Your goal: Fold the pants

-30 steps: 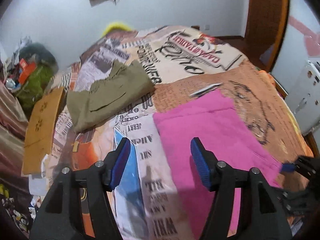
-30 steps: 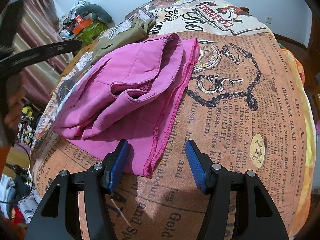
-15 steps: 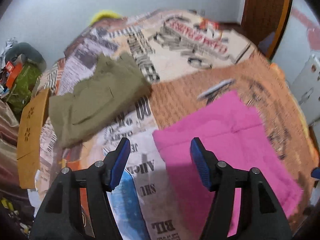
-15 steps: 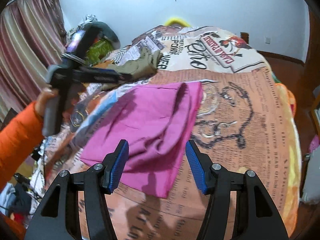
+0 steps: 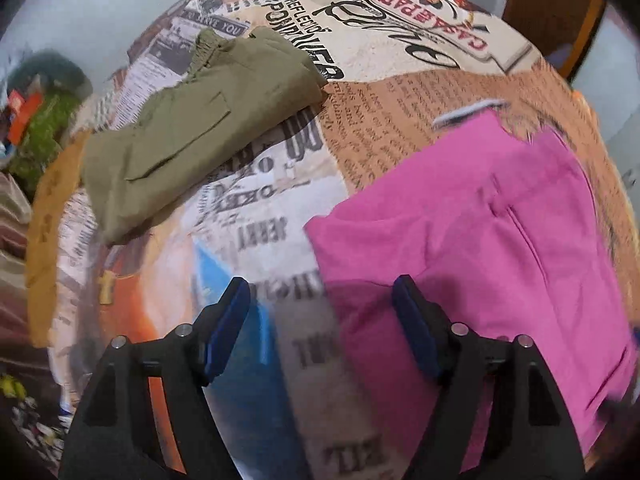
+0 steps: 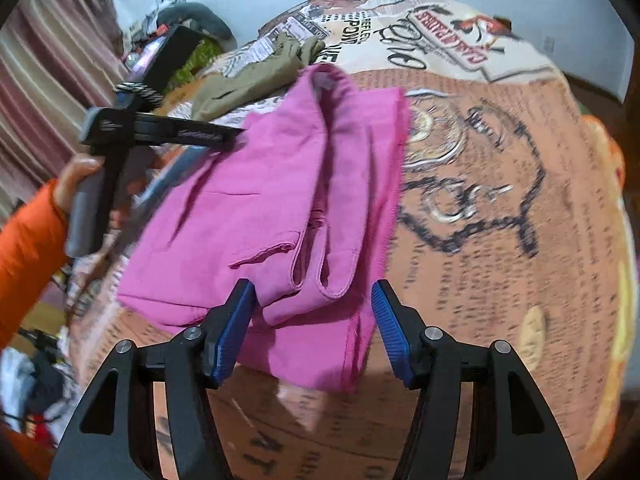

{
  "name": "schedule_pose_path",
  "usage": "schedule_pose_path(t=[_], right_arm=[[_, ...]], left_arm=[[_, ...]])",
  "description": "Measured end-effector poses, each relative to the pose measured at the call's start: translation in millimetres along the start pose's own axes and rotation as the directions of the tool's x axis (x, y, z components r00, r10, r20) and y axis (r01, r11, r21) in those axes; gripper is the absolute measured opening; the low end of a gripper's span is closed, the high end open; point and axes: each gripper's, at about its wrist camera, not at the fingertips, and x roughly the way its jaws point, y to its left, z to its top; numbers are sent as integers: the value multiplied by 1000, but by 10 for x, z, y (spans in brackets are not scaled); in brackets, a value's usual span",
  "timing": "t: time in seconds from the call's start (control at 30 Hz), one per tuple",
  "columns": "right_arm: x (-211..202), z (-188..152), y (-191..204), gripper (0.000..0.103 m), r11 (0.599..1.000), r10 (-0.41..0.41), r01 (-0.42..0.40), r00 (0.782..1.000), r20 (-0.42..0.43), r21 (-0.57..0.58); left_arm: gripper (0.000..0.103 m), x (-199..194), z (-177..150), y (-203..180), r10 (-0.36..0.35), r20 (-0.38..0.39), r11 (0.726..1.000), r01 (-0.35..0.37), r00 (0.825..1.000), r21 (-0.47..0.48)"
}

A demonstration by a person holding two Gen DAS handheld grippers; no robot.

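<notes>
Pink pants lie folded on the newspaper-print bed cover. My left gripper hovers low over their left edge with its jaws opening; one pad is above the pink cloth, the other above the cover, and nothing is gripped. My right gripper stands open at the near end of the pink pants. The folded edge shows between its fingers, untouched by the pads. A hand in an orange sleeve holds the left gripper at the pants' far-left side.
Olive pants lie folded further back on the bed, also seen as the olive pants behind the pink ones. A clutter pile and a curtain stand on the left, a wooden door at the back right.
The left gripper has come down closer to the bed and its jaws have widened. The right view drew back from the pink pants, then closed in again; the pants now lie flatter.
</notes>
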Motion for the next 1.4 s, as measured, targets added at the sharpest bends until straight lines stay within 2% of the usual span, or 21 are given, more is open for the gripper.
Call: schedule_pose_path(t=[0.13,0.33,0.43,0.5,0.63,0.77,0.9,1.03,1.17,1.2,1.27,1.4], right_arm=[[-11,24,-62,56,998,-42,42,999,-15,-46],[22,113,-219,56,992,-107,105,994,-16,-73],[42,150,-218,56,986,-124,121,992,-14,-110],[67,177,-228,56,985,-125,122,992,-15,-120],[164,263,-317,58,988,-126,123,992,-25,-98],[173,304,-335,59,988,-143,140,989,-29,-67],[36,270,-290,59,985,-164,163,986,-20,-58],[-200,167,-207,59,995,-100,100,995,21,-19],[-328,24,32,59,999,-29,31,998,57,-34],[-321,-10,85,58,999,-10,12,998,55,-38],[-258,-91,182,54,998,25,-24,999,28,-50],[-109,-249,203,51,999,14,-12,1000,25,-48]], left_arm=[[74,-211,-264,1,53,29,998,-54,998,45],[74,-542,-772,14,48,44,998,-50,998,46],[74,-659,-987,52,11,42,1000,-11,999,6],[74,-705,-1126,110,-33,35,997,35,999,-69],[74,-736,-1316,151,-141,37,968,145,989,-203],[74,-780,-1373,93,-125,61,968,135,990,-212],[74,-839,-1298,216,-157,42,963,162,987,-217],[74,-892,-1256,376,-133,56,966,142,990,-218],[74,-776,-1300,433,-16,46,981,25,999,-194],[74,-739,-1326,444,-6,44,982,14,999,-190],[74,-688,-1395,493,-24,50,978,34,998,-208],[74,-669,-1455,580,-74,46,964,84,996,-251]])
